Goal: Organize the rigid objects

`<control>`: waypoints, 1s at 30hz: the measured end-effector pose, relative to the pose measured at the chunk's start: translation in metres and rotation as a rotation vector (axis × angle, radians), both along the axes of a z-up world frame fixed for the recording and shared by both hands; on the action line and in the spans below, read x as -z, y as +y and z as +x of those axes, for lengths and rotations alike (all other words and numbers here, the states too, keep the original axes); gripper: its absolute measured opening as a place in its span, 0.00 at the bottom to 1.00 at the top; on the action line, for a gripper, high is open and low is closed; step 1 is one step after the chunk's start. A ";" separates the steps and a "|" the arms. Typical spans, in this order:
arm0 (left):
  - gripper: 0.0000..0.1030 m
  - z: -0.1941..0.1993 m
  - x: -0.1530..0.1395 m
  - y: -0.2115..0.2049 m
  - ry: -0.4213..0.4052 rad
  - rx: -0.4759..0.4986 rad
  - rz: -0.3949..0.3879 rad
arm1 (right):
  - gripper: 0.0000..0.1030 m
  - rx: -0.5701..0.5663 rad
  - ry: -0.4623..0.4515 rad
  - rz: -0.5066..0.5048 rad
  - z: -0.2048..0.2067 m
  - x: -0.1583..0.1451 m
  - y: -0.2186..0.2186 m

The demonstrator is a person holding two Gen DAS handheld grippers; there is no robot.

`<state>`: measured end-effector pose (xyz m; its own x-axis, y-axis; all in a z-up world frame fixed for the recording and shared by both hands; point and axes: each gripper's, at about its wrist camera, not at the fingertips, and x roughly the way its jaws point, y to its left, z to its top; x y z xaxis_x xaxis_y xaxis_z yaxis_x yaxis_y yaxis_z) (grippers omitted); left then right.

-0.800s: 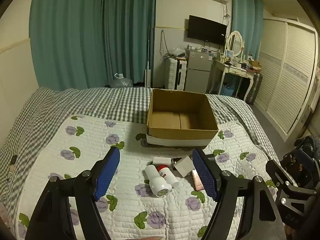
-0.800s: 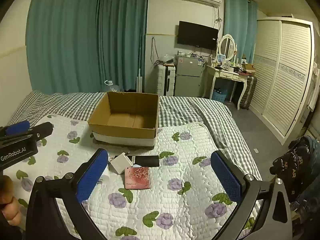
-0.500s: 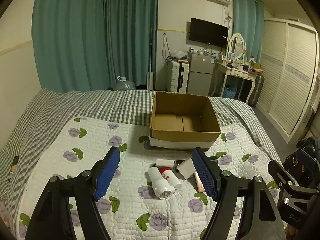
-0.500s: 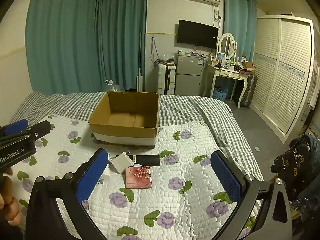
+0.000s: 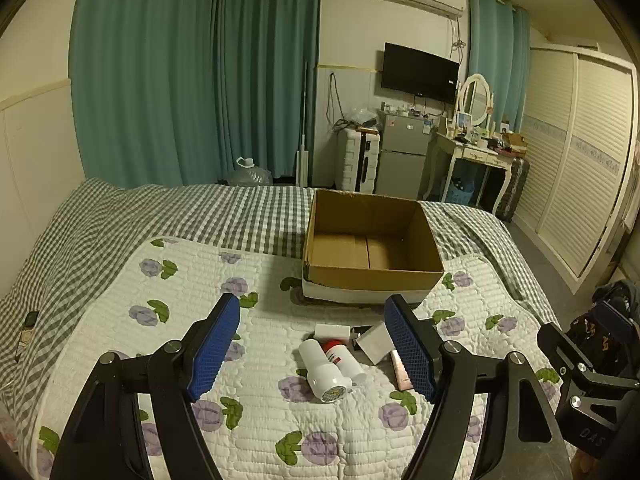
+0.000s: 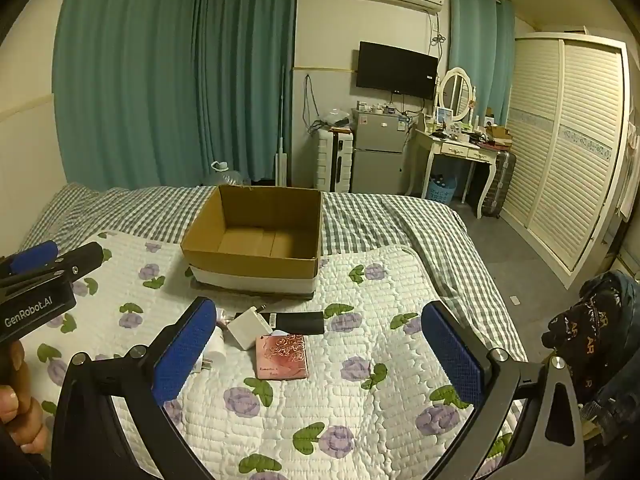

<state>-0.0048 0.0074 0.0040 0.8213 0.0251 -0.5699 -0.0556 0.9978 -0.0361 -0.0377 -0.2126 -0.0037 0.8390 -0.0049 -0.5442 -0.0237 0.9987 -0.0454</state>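
Observation:
An empty cardboard box (image 5: 372, 240) (image 6: 256, 236) stands on the flowered quilt. In front of it lies a small heap: a white bottle (image 5: 322, 372), a red-capped tube (image 5: 340, 358), a white flat box (image 5: 332, 331), a white cube charger (image 5: 374, 342) (image 6: 249, 327), a black flat case (image 6: 300, 321) and a pink rose-patterned box (image 6: 282, 356) (image 5: 400, 370). My left gripper (image 5: 312, 350) hovers open above the bottles, holding nothing. My right gripper (image 6: 316, 354) hangs open over the pink box, also empty.
The bed's checked sheet (image 5: 160, 216) runs to the far edge. A remote-like object (image 5: 27, 326) lies at the left edge. Beyond the bed stand a fridge (image 6: 378, 156), a dressing table (image 6: 460, 148) and a wardrobe (image 6: 568, 140). Dark clothing (image 6: 600, 320) sits at right.
Both views have drawn back and risen slightly, so the box and heap sit a little lower and farther. Both grippers stay open and nothing on the bed has moved.

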 end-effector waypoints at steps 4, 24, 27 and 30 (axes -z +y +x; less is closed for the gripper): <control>0.75 -0.002 -0.001 0.002 -0.011 -0.005 -0.014 | 1.00 0.002 -0.002 0.001 0.000 -0.002 0.001; 0.75 -0.004 0.000 0.002 -0.021 0.006 -0.011 | 1.00 -0.001 -0.003 0.001 -0.003 -0.001 0.001; 0.75 -0.004 0.001 0.001 -0.025 0.010 -0.009 | 1.00 -0.002 -0.004 0.003 -0.003 -0.002 0.001; 0.75 -0.004 0.000 0.001 -0.029 0.011 -0.010 | 1.00 -0.001 -0.004 0.002 -0.003 -0.002 0.001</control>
<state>-0.0084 0.0084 0.0038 0.8376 0.0105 -0.5462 -0.0435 0.9979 -0.0474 -0.0403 -0.2114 -0.0021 0.8410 -0.0029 -0.5410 -0.0247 0.9987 -0.0438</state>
